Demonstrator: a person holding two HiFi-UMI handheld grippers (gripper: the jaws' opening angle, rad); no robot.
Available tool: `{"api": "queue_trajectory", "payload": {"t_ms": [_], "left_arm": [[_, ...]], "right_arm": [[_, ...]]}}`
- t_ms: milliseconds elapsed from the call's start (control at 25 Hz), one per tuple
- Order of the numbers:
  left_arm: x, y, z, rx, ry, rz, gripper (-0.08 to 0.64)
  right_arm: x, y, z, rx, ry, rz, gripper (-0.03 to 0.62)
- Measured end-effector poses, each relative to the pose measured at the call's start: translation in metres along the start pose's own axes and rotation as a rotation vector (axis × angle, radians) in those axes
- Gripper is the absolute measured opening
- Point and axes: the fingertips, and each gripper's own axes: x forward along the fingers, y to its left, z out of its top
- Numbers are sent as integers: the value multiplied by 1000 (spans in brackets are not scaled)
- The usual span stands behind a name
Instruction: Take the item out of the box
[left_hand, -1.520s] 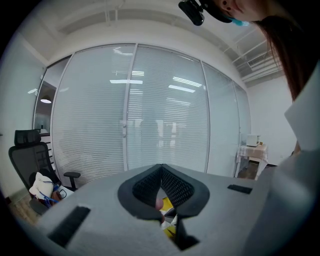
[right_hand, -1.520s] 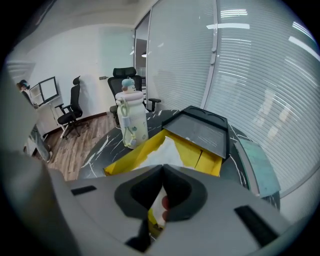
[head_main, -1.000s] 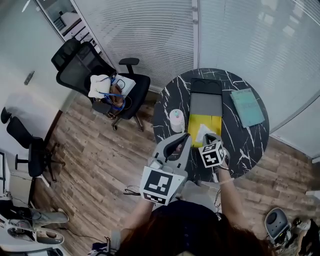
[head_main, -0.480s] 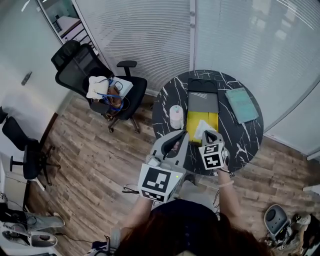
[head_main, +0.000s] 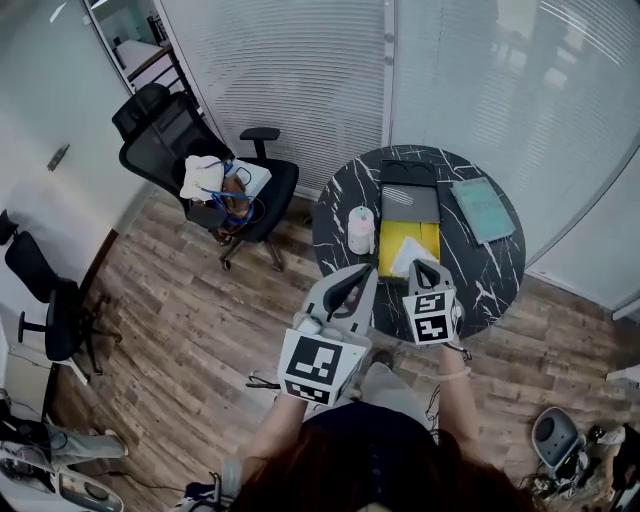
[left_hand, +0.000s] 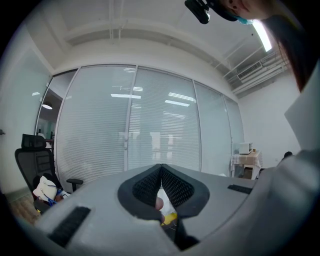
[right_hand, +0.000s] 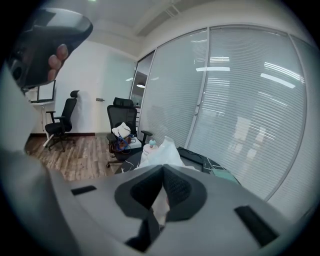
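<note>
An open box with a yellow inside and a dark grey lid lies on the round black marble table. A white crumpled plastic-wrapped item sticks up from the box's near end. My right gripper is shut on that item; in the right gripper view the white item rises past the closed right gripper. My left gripper hovers over the table's near left edge, shut, with nothing held. In the left gripper view the left gripper shows its jaws meeting.
A white bottle stands left of the box. A teal book lies at the table's right. A black office chair with clothes on its seat stands to the left on the wooden floor. Glass walls with blinds run behind the table.
The head view has shifted slightly. The right gripper stays shut on the white item at the box's near end; the left gripper has barely moved.
</note>
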Motion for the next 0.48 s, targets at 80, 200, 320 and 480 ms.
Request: {"api": "queue_trajectory", "payload": {"t_ms": [80,200,320,480], "left_arm": [[-8,-1,1,0,-7,-3,26],[-19,-2,1,2,-17,-4,26],[-31,-4,1,6,-22,-1,26],[-51,-3,4,-5,-36,6,26]], "right_arm": [[-9,4,4,-7,-14,-12,25],[-21,9,10,-17,-35,-32,25],[-33,12,13,-2,-51,-56,25],[-50,21,22,26,-90,-70,25]]}}
